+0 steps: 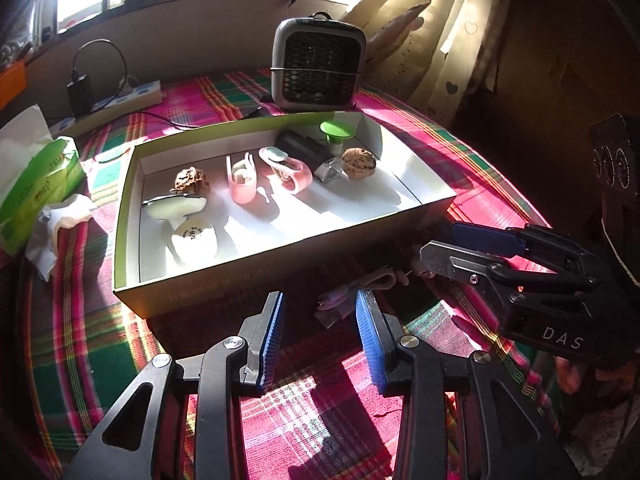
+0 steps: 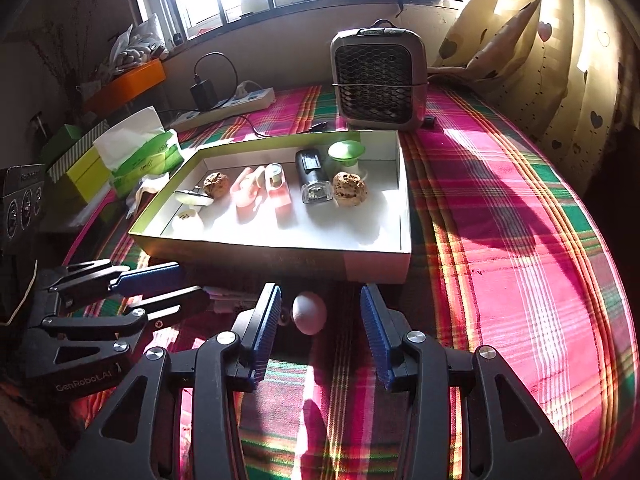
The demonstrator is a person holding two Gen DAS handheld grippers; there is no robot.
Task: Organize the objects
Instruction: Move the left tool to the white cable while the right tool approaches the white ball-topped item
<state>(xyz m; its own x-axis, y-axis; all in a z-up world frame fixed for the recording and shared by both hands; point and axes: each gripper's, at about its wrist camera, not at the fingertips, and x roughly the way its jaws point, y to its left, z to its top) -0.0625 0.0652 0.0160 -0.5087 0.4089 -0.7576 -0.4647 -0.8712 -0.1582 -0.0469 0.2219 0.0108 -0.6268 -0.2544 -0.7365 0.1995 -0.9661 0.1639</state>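
Two items wait outside the box: an egg between the open right gripper jaws, a pink cable ahead of the open left gripper.

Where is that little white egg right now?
In the right wrist view, the egg lies on the plaid cloth, just outside the box's near wall, between the open right gripper's fingers.
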